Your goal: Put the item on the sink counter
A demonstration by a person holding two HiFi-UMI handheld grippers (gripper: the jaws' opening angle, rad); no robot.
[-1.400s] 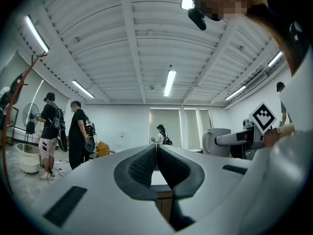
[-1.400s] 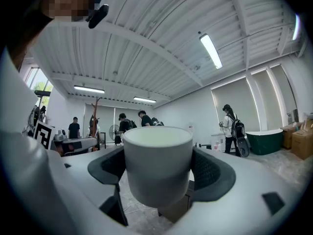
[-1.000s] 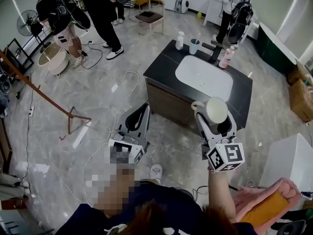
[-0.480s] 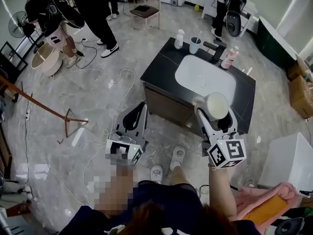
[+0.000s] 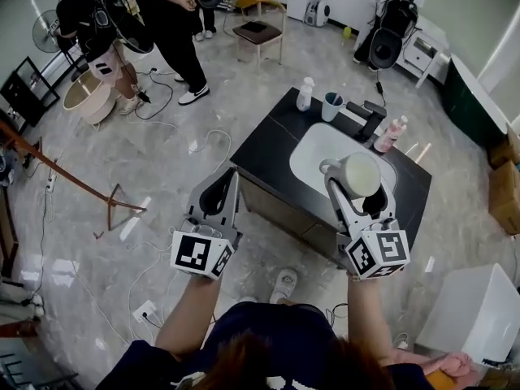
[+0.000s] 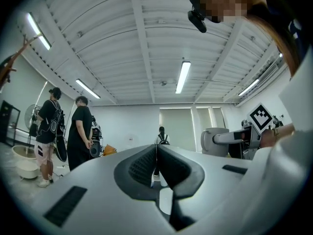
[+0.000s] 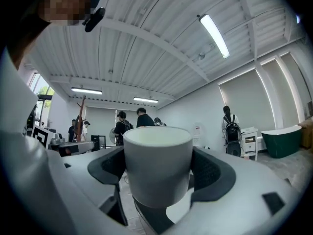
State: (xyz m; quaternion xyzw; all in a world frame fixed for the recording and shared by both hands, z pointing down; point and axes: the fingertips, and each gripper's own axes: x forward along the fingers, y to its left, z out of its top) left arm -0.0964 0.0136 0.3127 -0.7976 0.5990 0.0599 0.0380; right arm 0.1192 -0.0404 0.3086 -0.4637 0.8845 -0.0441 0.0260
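The right gripper (image 5: 357, 195) was clamped on a white mug (image 5: 358, 174), with the jaws pressed against both sides of its body. The mug sat upright, open end up, and its handle stuck out to the left in the head view. It wasn't down on anything, just held up in the air. From the head view it lined up over the white basin (image 5: 318, 151) of the sink counter (image 5: 272, 146).

The left gripper (image 5: 228, 184) had its jaws pinched together with nothing in them, and it sat off the counter's near-left edge, over the floor.

At the back of the black counter were a white spray bottle (image 5: 305, 93), a blue cup (image 5: 331, 106), a dark faucet (image 5: 366, 119) and a pink bottle (image 5: 390, 134). A couple of people (image 5: 175, 23) were standing well off at the top left.
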